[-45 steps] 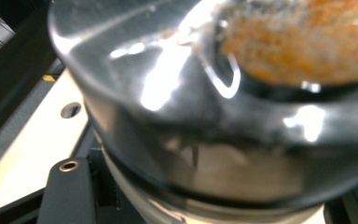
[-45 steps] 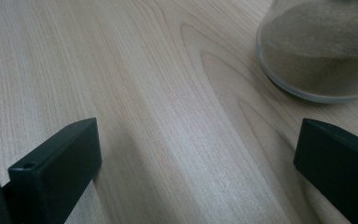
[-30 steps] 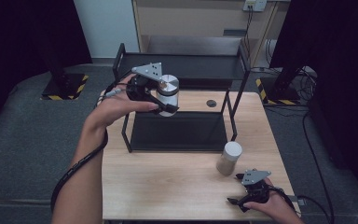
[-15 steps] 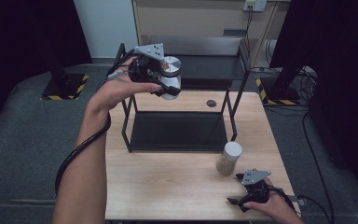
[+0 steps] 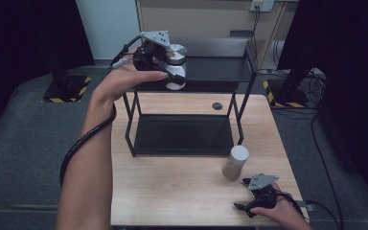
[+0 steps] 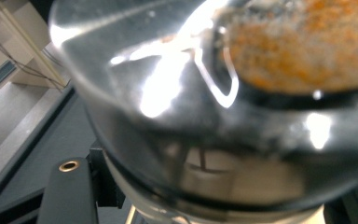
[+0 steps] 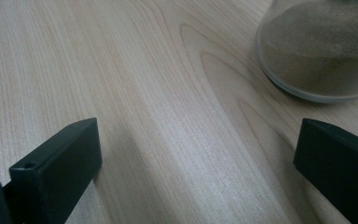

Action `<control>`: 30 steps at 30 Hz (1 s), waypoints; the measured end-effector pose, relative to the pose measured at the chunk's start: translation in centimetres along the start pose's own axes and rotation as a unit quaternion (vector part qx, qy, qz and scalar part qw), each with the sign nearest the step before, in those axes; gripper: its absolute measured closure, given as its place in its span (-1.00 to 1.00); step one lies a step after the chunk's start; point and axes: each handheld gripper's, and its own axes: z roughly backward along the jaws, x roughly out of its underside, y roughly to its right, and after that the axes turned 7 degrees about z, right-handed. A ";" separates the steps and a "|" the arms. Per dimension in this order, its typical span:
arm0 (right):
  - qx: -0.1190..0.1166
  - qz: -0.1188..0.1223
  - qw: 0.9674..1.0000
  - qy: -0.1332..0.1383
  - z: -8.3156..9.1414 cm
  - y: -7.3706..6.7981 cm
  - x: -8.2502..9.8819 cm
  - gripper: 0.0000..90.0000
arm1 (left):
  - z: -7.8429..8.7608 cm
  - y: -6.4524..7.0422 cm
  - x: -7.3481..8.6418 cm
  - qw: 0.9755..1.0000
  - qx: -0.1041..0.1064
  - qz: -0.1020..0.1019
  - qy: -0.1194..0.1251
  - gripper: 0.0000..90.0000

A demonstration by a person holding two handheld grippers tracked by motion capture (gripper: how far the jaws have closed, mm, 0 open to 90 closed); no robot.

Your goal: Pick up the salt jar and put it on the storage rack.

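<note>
A light wooden table [image 5: 172,191] carries a black two-tier metal shelf rack [image 5: 182,129], and a jar of brownish powder with a pale lid [image 5: 235,163] stands upright just in front of the rack's right leg. A small dark round grommet [image 5: 217,106] sits in the tabletop under the upper shelf, and yellow-black striped bases [image 5: 67,93] rest on the grey floor beside the table.

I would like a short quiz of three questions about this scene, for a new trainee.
1. True or false: the left gripper holds a jar up at the top shelf of the black rack.
2. Which describes the right gripper? A: shut on a jar. B: open, low over the table. C: raised above the rack.
3. What stands on the table just beyond the right gripper?

Key: 1 true. 2 B. 3 a second jar with a pale lid and brownish powder inside.
</note>
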 end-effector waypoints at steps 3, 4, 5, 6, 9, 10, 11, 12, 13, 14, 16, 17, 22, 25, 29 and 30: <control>0.000 0.000 1.000 0.000 0.0 0.0 0.0 -0.96 | 0.0 -0.2 -0.1 1.000 -0.008 0.005 0.000 -0.34; 0.000 0.000 1.000 0.000 0.0 0.0 0.0 -0.96 | 0.0 -0.3 -0.1 1.000 -0.010 0.009 0.001 -0.34; 0.000 0.000 1.000 0.000 0.0 0.0 0.0 -0.96 | 0.0 -0.3 0.0 1.000 -0.015 0.012 0.002 -0.34; 0.000 0.000 1.000 0.000 0.0 0.0 0.0 -0.96 | 0.1 -0.3 0.0 1.000 -0.020 0.016 0.003 -0.34; 0.000 0.000 1.000 0.000 0.0 0.0 0.0 -0.96 | 0.1 -0.3 -0.1 0.999 -0.034 0.029 0.007 -0.34; 0.000 0.000 1.000 0.000 0.0 0.0 0.0 -0.96 | 0.0 -0.2 -0.1 0.998 -0.043 0.035 0.008 -0.34; 0.000 0.000 1.000 0.000 0.0 0.0 0.0 -0.96 | 0.0 -0.1 -0.1 0.998 -0.050 0.039 0.008 -0.34; 0.000 0.000 1.000 0.000 0.0 0.0 0.0 -0.96 | 0.0 0.0 -0.1 0.998 -0.054 0.043 0.009 -0.34; 0.000 0.000 1.000 0.000 0.0 0.0 0.0 -0.96 | -0.1 0.1 -0.1 0.997 -0.063 0.050 0.011 -0.34; 0.000 0.000 1.000 0.000 0.0 0.0 0.0 -0.96 | -0.1 0.3 -0.1 0.996 -0.070 0.056 0.012 -0.34; 0.000 0.000 1.000 0.000 0.0 0.0 0.0 -0.96 | -0.3 0.6 -0.1 0.994 -0.087 0.068 0.013 -0.34; 0.000 0.000 1.000 0.000 0.0 0.0 0.0 -0.96 | -0.3 0.7 -0.2 0.993 -0.095 0.075 0.011 -0.34; 0.000 0.000 1.000 0.000 0.0 0.0 0.0 -0.96 | -0.9 1.7 -0.4 0.986 -0.133 0.097 0.011 -0.34; 0.000 0.000 1.000 0.000 0.0 0.0 0.0 -0.96 | -1.3 2.1 -0.5 0.981 -0.154 0.114 0.012 -0.34; 0.000 0.000 1.000 0.000 0.0 0.0 0.0 -0.96 | -1.9 2.4 -0.5 0.974 -0.182 0.137 0.016 -0.34; 0.000 0.000 1.000 0.000 0.0 0.0 0.0 -0.96 | -2.1 2.4 -0.3 0.972 -0.189 0.142 0.018 -0.34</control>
